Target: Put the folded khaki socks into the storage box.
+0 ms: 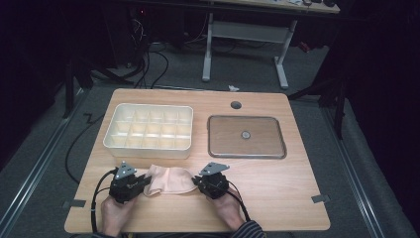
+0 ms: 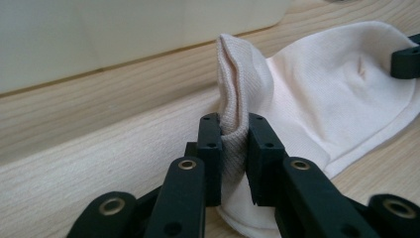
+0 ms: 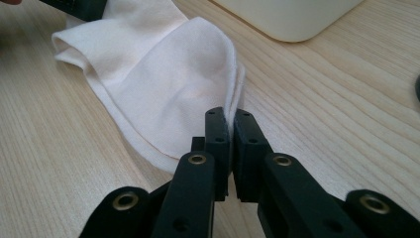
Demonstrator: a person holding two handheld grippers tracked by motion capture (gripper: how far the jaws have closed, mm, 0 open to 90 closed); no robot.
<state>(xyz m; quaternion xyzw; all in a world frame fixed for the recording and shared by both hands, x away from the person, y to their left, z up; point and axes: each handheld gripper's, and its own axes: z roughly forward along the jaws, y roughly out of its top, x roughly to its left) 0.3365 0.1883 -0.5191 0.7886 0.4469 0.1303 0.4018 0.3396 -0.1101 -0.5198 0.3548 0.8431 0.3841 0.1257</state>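
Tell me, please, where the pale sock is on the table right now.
In the high view, the pale sock lies near the table's front edge, just in front of the white divided tray, pinched between the left tool and right tool.

A white compartment tray [image 1: 148, 132] stands just beyond the sock [image 1: 169, 179], walling off the way forward for the left tool [image 1: 144, 181]. A flat metal tray [image 1: 246, 137] lies ahead of the right tool [image 1: 196, 181], low but in the path. Bare desk [image 1: 277, 198] lies open to the right of the right tool and along the near edge; a narrow strip of wood runs free between the two trays.
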